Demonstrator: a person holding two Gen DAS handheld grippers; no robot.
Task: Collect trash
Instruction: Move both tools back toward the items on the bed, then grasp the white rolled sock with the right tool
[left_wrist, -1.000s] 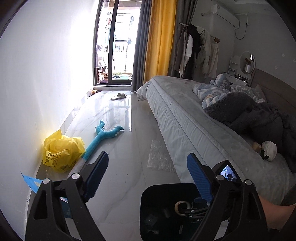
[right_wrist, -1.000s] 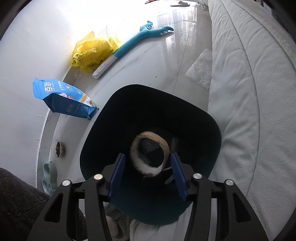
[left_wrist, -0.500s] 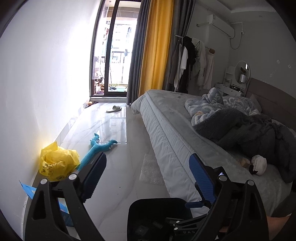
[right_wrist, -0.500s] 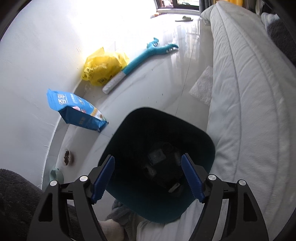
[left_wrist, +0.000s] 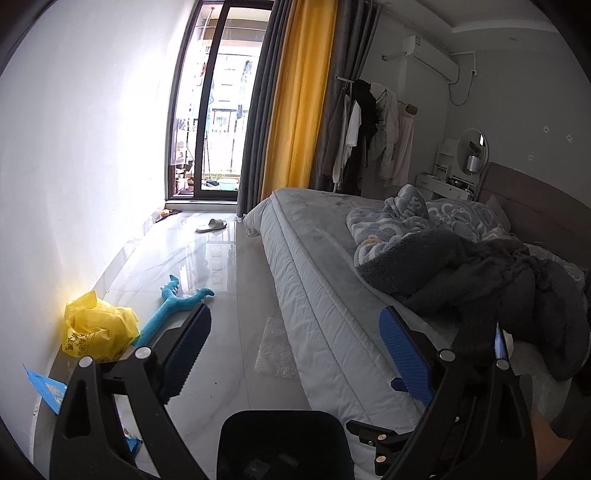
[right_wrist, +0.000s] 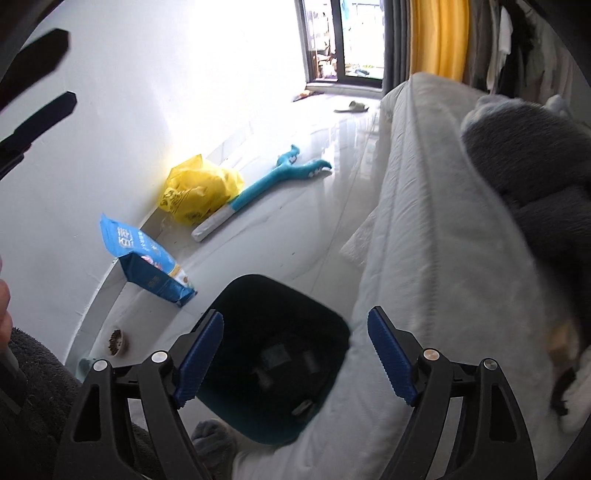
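Observation:
A dark waste bin (right_wrist: 258, 288) stands on the floor against the bed, with a few scraps lying in its bottom. My right gripper (right_wrist: 295, 356) hovers above it, its jaws opening and nothing between the blue pads. The cardboard tape roll does not show clearly inside. In the left wrist view the bin's rim (left_wrist: 280, 417) sits at the bottom edge. My left gripper (left_wrist: 299, 350) is held wide open over the floor and holds nothing. A sheet of bubble wrap (left_wrist: 275, 350) lies on the tiles beside the bed.
Along the wall lie a yellow plastic bag (right_wrist: 199, 192), a blue pouch (right_wrist: 147, 266), a teal plush toy (right_wrist: 280, 177) and a small food bowl (right_wrist: 118, 339). The bed (left_wrist: 325, 295) with heaped blankets fills the right. A slipper (left_wrist: 210, 225) lies near the balcony door.
The right gripper held a tape roll over the bin; its jaws have spread, the roll has gone from between them, and the gripper has risen. The left view has lifted.

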